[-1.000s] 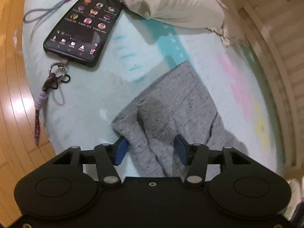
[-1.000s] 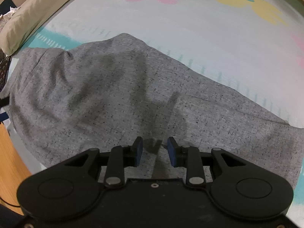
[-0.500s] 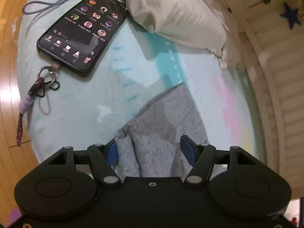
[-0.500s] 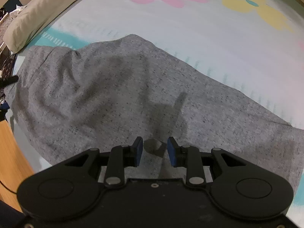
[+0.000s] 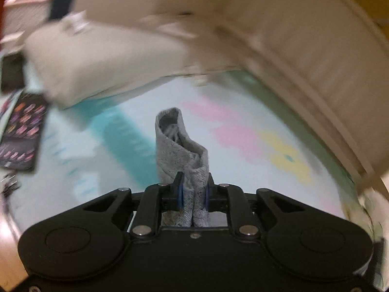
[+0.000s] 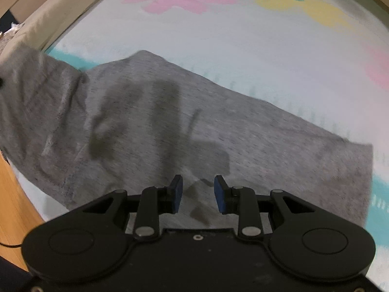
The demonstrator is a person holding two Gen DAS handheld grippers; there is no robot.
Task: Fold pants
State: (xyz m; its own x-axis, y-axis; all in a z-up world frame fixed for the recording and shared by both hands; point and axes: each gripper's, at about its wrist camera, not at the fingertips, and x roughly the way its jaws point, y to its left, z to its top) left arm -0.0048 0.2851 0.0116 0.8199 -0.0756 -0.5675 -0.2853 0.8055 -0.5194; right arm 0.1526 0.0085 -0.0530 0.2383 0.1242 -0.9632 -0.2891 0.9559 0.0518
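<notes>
Pale bedding printed with teal bands and pink and yellow flowers covers the bed (image 5: pixel 116 160) in the left wrist view, which is smeared by blur. A cream pillow (image 5: pixel 97 58) lies across the far side, and a pale slatted rail (image 5: pixel 316 68) curves along the right. At the left edge a dark phone (image 5: pixel 20 131) with coloured icons lies on the sheet beside the pillow. The left tongs (image 5: pixel 193 193) are pinched narrow on a bunched corner of the grey pants (image 5: pixel 181 146), which stands up between the blue pads as a rolled tube, lifted clear of the sheet.

From the right wrist view, the same flowered sheet (image 6: pixel 243 36) stretches ahead, with the pillow (image 6: pixel 60 17) along the upper left and wooden floor (image 6: pixel 14 206) showing at the lower left. The pants (image 6: pixel 170 121) lie spread flat across the middle of the bed, their left end drawn upward and wrinkled. Shadows of the tools fall across the cloth. The right tongs (image 6: pixel 198 193) hang partly parted just over the near edge of the fabric, their pads gripping nothing.
</notes>
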